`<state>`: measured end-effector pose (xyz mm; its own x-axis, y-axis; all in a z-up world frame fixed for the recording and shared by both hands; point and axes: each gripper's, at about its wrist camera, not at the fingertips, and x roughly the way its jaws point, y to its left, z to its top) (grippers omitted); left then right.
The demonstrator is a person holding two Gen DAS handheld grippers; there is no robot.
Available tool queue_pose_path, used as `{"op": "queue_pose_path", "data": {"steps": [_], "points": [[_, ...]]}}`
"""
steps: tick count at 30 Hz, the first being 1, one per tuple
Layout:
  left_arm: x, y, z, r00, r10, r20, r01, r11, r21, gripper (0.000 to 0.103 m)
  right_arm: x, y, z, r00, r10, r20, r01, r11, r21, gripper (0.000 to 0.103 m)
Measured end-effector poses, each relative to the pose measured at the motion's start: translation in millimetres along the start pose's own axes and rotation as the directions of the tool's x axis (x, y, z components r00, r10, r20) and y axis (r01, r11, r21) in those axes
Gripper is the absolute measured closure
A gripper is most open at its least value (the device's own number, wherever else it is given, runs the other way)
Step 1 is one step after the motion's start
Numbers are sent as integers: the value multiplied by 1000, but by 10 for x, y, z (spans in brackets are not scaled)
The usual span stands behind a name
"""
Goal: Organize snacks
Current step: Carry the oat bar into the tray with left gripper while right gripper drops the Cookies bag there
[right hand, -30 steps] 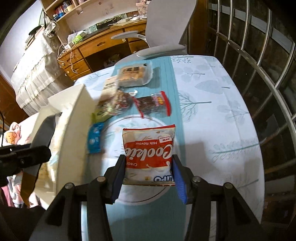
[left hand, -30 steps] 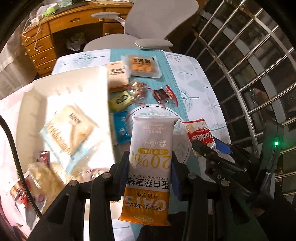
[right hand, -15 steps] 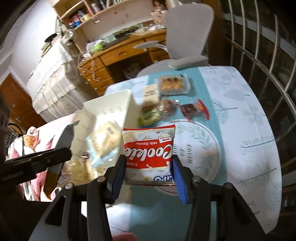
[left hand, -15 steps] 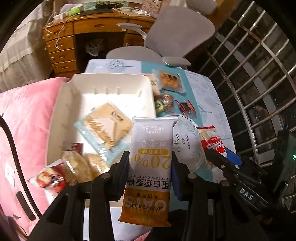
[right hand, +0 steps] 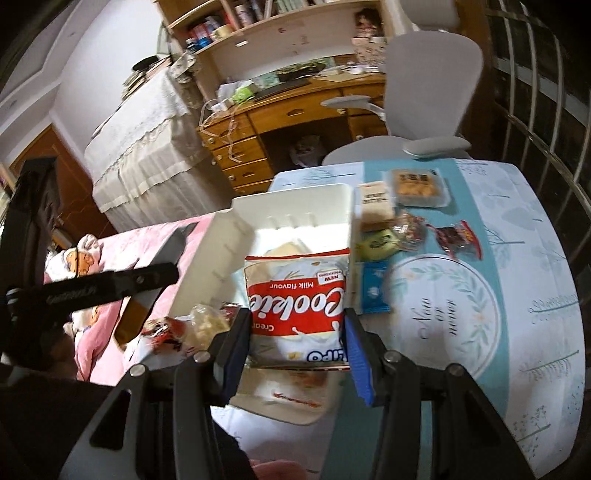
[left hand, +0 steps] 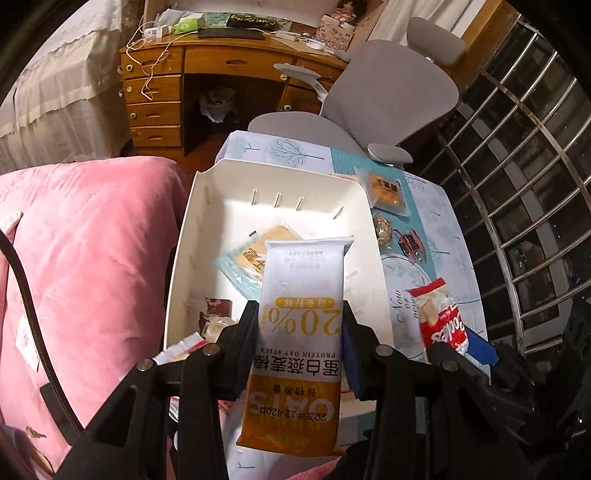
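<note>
A dim, warmly lit room: a wooden desk (left hand: 207,74) with brass-handled drawers stands at the back, cluttered on top, with a grey office chair (left hand: 384,99) pulled up in front. A bookshelf (right hand: 258,22) rises above the desk (books crammed in), a white lace-edged cloth (right hand: 140,147) drapes furniture to the left, and a metal window grille (left hand: 517,192) spans the right. A pink quilt (left hand: 85,266) lies beside a table (right hand: 524,236) covered in a pale cloth with a tree print.

"20% PROTEIN OAT STICK" on oat bar pkt (left hand: 299,343); "Cookie, Milk flavour" on cookie bag (right hand: 297,302).

oat bar (left hand: 301,332) glossy foil wrap | cookie bag (right hand: 297,306) shiny plastic | bin (left hand: 192,236) smooth matt white plastic | desk (left hand: 221,66) varnished wood | blanket (left hand: 85,240) pink plush cloth
</note>
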<state>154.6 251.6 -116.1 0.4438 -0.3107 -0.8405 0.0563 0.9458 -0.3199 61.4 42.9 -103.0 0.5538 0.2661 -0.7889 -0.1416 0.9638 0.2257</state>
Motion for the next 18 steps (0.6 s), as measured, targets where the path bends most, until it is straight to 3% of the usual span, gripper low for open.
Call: {"op": "queue_pose_path", "data": {"steps": [3,5,7,10,18], "points": [[25,55,10,1000,2,-3,-2,1000,1,60,70,146,-5,1000,-6,-13,5,1000,-26,54],[64,90,9,1000,10,-25,-10,1000,-7,42,120,190,-24,999,-16,-31,15,999,-30,53],[82,135,-13,999,-3,-36,2,1000,-26,38,199,202,-47,996,-47,-72,45,999,-26,36],[120,131,-51,999,17,-52,-18,1000,-23,30,203,175,-99,994,-69,-80,68,998,-6,33],[215,67,-223,995,7,-95,-8,1000,-11,28,75,135,-240,987,-125,-103,128,991,22,33]]}}
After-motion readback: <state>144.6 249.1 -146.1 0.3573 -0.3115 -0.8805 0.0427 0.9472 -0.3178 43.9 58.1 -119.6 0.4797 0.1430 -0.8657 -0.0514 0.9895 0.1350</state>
